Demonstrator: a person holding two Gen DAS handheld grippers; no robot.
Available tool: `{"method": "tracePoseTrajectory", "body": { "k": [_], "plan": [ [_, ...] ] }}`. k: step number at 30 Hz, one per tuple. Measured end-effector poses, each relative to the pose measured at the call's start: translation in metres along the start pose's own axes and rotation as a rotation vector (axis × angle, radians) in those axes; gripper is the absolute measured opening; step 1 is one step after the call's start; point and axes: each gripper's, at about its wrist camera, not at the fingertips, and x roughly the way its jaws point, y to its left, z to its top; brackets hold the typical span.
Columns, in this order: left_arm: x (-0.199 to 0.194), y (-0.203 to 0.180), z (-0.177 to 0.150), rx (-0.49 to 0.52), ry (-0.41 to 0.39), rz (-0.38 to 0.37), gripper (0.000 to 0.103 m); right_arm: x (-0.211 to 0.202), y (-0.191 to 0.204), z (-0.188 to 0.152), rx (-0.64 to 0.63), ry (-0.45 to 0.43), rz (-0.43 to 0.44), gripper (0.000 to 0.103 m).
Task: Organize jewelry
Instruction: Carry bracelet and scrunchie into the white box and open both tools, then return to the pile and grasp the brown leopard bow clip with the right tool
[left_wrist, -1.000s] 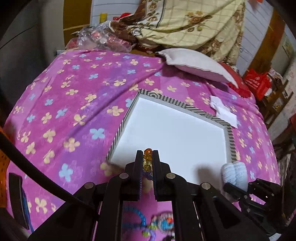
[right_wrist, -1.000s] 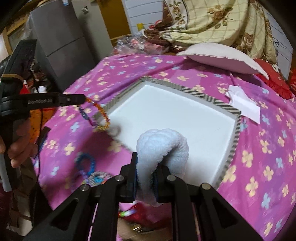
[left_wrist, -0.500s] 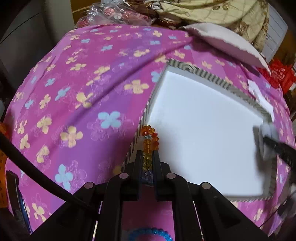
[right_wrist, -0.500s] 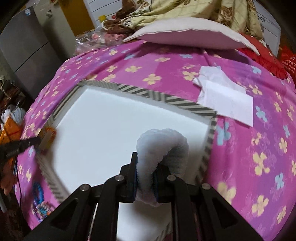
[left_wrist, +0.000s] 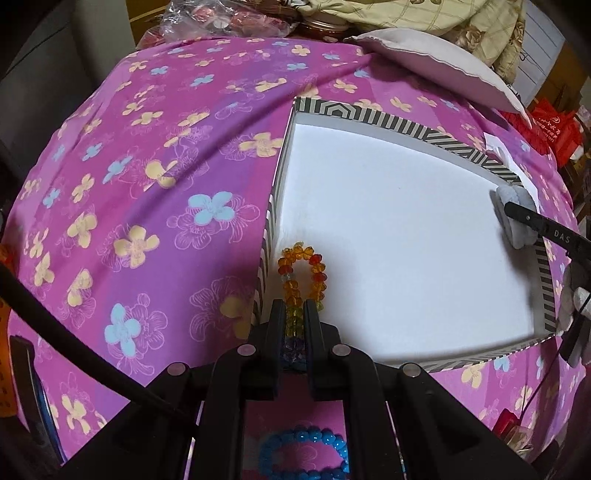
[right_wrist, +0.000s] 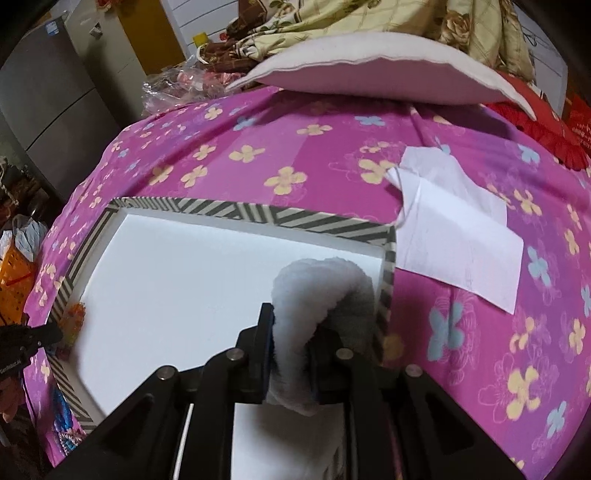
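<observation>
The left hand-held gripper (left_wrist: 294, 314) is clenched on an orange-and-yellow beaded bracelet (left_wrist: 301, 271), whose loop lies on the white floor of the striped-rimmed box (left_wrist: 369, 114) on the bed, at the box's near left corner. The right hand-held gripper (right_wrist: 290, 334) has a fluffy white scrunchie (right_wrist: 317, 288) between its fingers; its jaws are opening, with the pads touching the fluff, at the box's right edge. A blue bracelet (left_wrist: 303, 456) lies on the bedspread (left_wrist: 147, 184) just outside the box's near side.
</observation>
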Motion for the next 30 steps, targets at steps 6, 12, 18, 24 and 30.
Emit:
{"method": "tracePoseTrajectory", "body": {
  "k": [6,12,18,24,30],
  "plan": [
    [-0.005,-0.003,-0.001,-0.009,-0.022,-0.015,0.026,-0.023,0.000,-0.012,0.012,-0.027,0.042,0.048],
    [-0.029,-0.012,-0.005,-0.011,-0.087,-0.046,0.039,-0.059,0.011,-0.033,0.004,-0.053,0.062,0.048],
    [-0.057,-0.017,-0.021,0.013,-0.148,-0.019,0.039,-0.110,0.039,-0.073,-0.029,-0.094,0.102,0.049],
    [-0.076,-0.017,-0.048,0.019,-0.181,0.020,0.039,-0.146,0.068,-0.117,-0.080,-0.105,0.098,0.052],
    [-0.092,-0.012,-0.078,0.003,-0.198,0.036,0.039,-0.169,0.086,-0.148,-0.086,-0.127,0.081,0.059]
  ]
}}
